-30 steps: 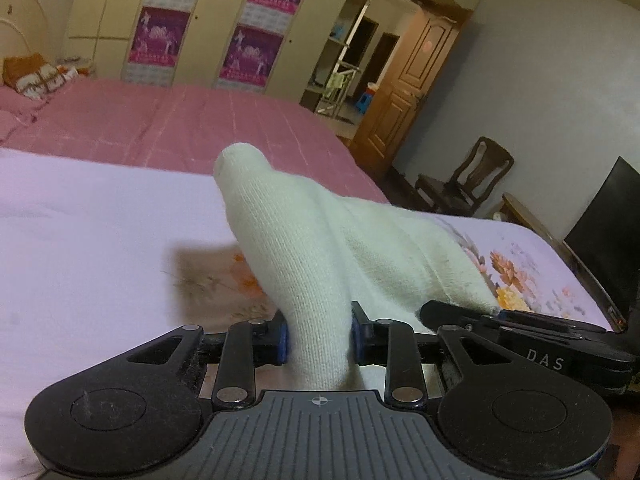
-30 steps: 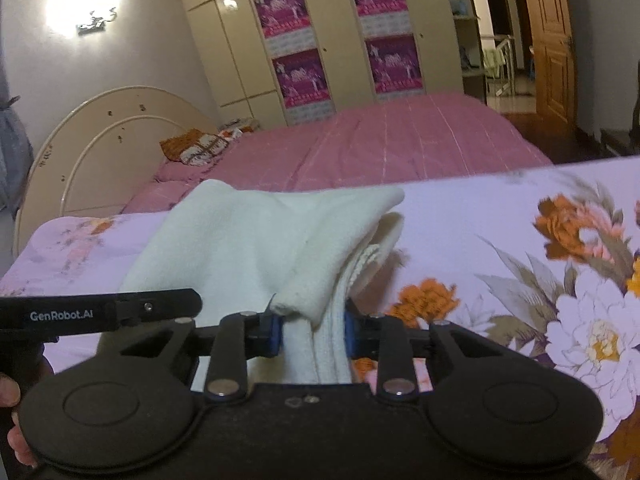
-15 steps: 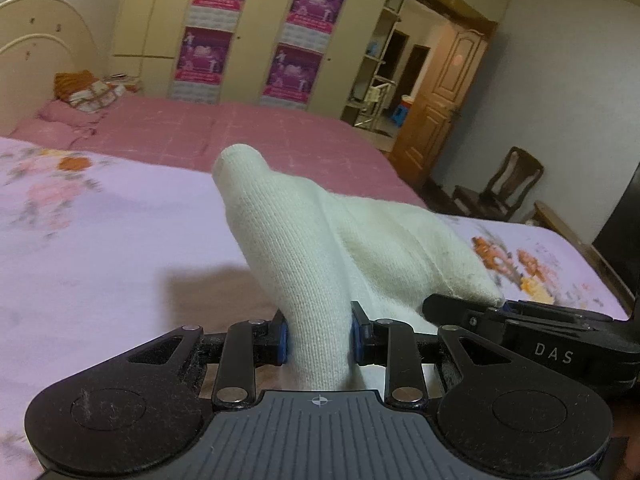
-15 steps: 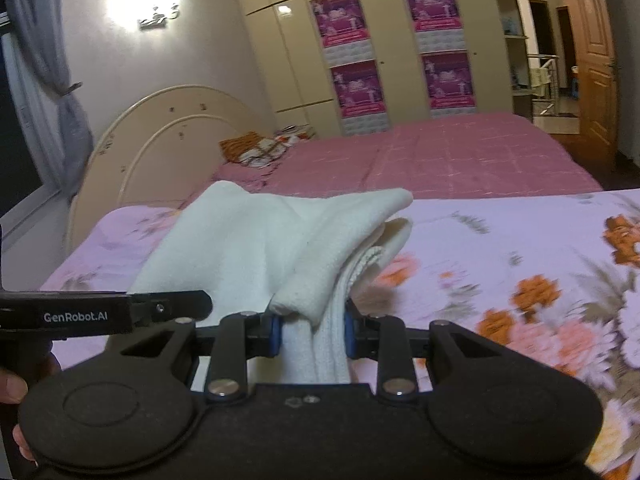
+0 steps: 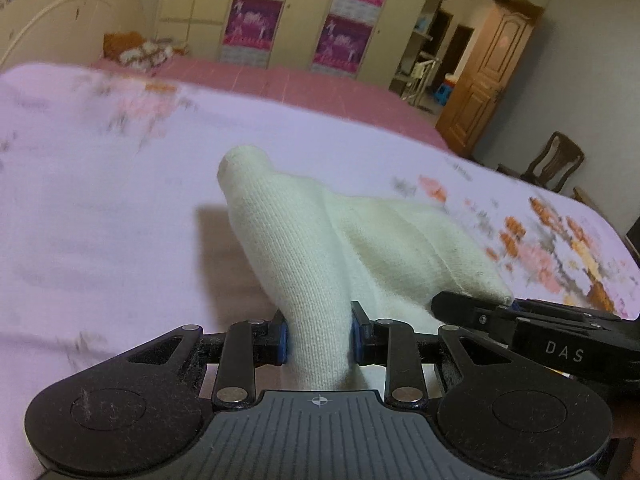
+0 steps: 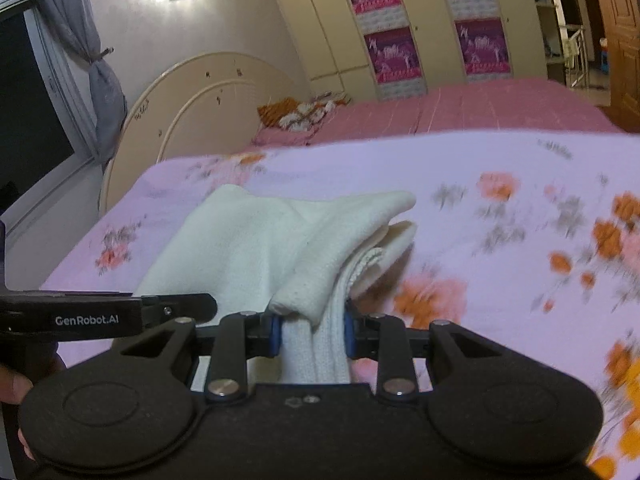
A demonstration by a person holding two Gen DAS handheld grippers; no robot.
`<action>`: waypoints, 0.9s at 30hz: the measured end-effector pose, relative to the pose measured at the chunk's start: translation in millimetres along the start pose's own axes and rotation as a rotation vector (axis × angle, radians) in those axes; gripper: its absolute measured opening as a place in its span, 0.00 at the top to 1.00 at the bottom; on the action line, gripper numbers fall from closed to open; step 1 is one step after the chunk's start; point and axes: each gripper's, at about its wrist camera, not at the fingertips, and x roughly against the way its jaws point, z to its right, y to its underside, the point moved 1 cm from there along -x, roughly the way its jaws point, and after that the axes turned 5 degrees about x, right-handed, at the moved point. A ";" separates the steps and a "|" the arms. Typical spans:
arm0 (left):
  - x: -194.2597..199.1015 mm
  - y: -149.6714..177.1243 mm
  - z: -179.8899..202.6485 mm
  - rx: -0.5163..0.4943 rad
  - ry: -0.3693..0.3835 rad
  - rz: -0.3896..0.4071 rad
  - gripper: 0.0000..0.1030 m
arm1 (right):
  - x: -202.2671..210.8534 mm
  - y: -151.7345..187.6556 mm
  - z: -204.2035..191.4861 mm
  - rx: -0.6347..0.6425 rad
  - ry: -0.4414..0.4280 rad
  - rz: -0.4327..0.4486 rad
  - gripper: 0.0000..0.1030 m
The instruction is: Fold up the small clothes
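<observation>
Between the blue pads of the left gripper (image 5: pixel 319 340), in the left wrist view, a bunched end of the cream knitted garment (image 5: pixel 304 280) is pinched, the jaws narrow and pressing on the fabric from both sides. From there the cloth rises ahead of the fingers to a rounded tip, then slopes off to the gripper's right, where its far edge meets the black nose of the right gripper (image 5: pixel 472 306), marked "DAS". Beneath and ahead of the gripper spreads a lilac flowered bedsheet (image 5: pixel 100 200), blurred; the garment's shadow falls on it just left of the fabric. Farther ahead lies a pink bed (image 5: pixel 304 84), then a cream wardrobe (image 5: pixel 304 20) with purple posters. To the far right stand a wooden door (image 5: pixel 492 80) and a dark chair (image 5: pixel 556 160).

Ahead of the right gripper (image 6: pixel 310 338), in the right wrist view, its jaws are likewise narrow and clamped on a gathered fold of the same garment (image 6: pixel 248 248). The cloth fans out ahead and to the left, and a pointed corner sticks out to the right over layered edges. The left gripper (image 6: pixel 176 308), lettered "GenRobot.AI", reaches in from the left and touches the cloth's near edge. A fingertip of the person's hand (image 6: pixel 16 384) shows at the left border. The flowered sheet (image 6: pixel 500 220) lies under everything; a rounded headboard (image 6: pixel 192 96) and a grey curtain (image 6: pixel 80 40) stand beyond to the left.
</observation>
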 end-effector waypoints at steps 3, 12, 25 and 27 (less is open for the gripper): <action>-3.7 13.8 -9.0 0.041 0.012 0.024 0.65 | -4.2 13.7 8.2 -0.012 -0.005 -0.022 0.73; 6.2 29.2 -37.6 0.103 -0.026 0.075 0.26 | -7.5 27.3 47.7 -0.127 -0.041 -0.031 0.51; -35.4 -38.2 9.7 -0.106 -0.056 0.124 0.48 | -35.0 -35.1 33.2 0.082 -0.010 0.028 0.89; -56.6 -40.1 6.6 -0.105 -0.105 0.081 0.49 | -51.6 -35.9 33.8 0.108 0.008 -0.004 0.91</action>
